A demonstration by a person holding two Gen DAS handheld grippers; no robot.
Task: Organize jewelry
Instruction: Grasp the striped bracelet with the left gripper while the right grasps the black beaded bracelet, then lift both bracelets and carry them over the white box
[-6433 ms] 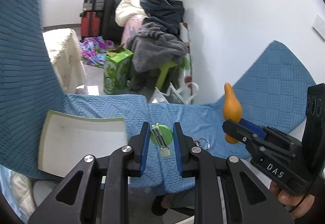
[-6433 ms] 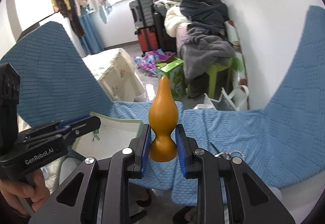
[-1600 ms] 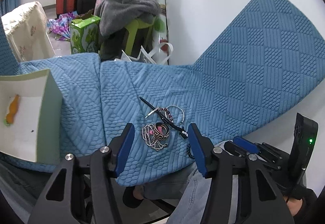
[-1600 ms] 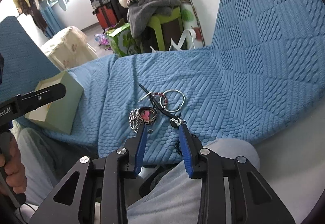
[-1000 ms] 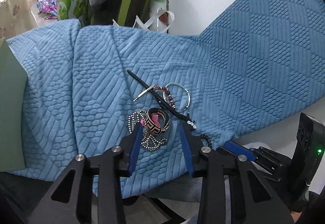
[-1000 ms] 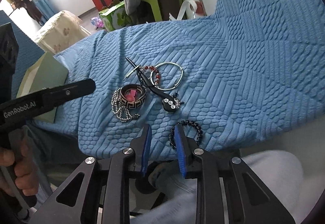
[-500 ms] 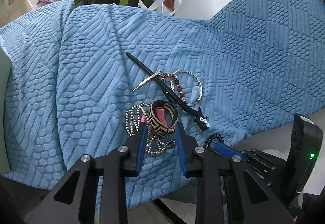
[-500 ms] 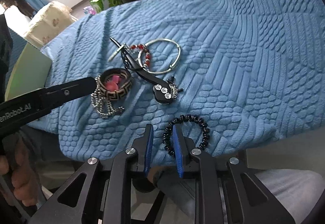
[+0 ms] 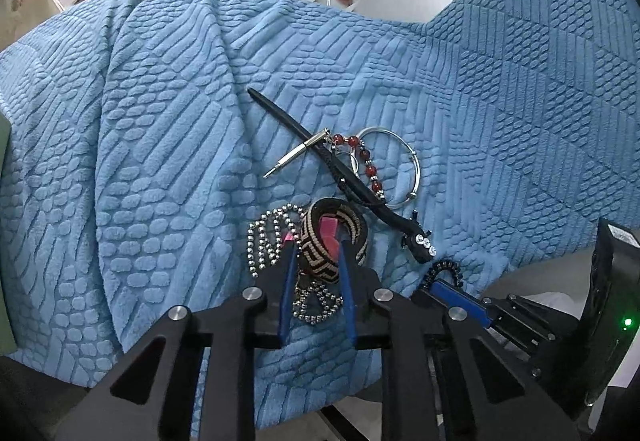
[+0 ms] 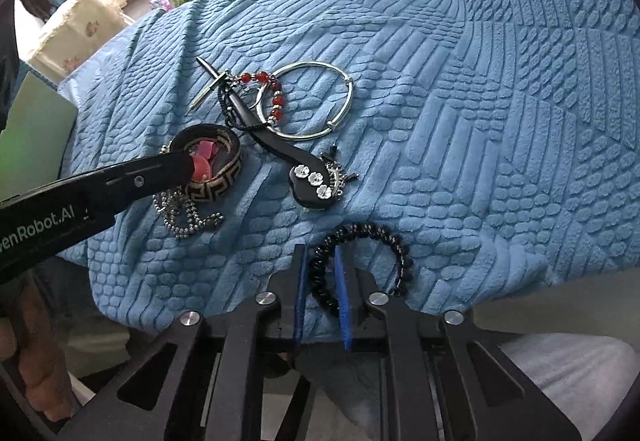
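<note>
Jewellery lies in a heap on a blue quilted blanket [image 9: 160, 121]. My left gripper [image 9: 316, 251] points down at a black-and-tan woven bangle [image 9: 354, 227]. One fingertip is outside its near wall and one inside, by the pink pieces, and the jaws are closing with a little slack. The left fingers [image 10: 160, 173] show the same in the right wrist view, reaching into the bangle [image 10: 224, 169]. My right gripper [image 10: 320, 269] is shut on the left side of a black bead bracelet [image 10: 384, 237] at the blanket's near edge. The right gripper [image 9: 442, 281] also shows at lower right.
A silver ball chain [image 9: 268, 237] lies under the bangle. Behind it are a silver hoop [image 9: 414, 165], a red bead strand [image 9: 370, 169] and a black strap with three stones [image 9: 420, 247]. A pale green box [image 10: 36, 129] stands left. A hand [image 10: 32, 341] holds the left gripper.
Both grippers have sunk toward the jewellery and narrowed. The left jaws went from either side of the bangle to astride its near wall; the right jaws closed onto the black bead bracelet.
</note>
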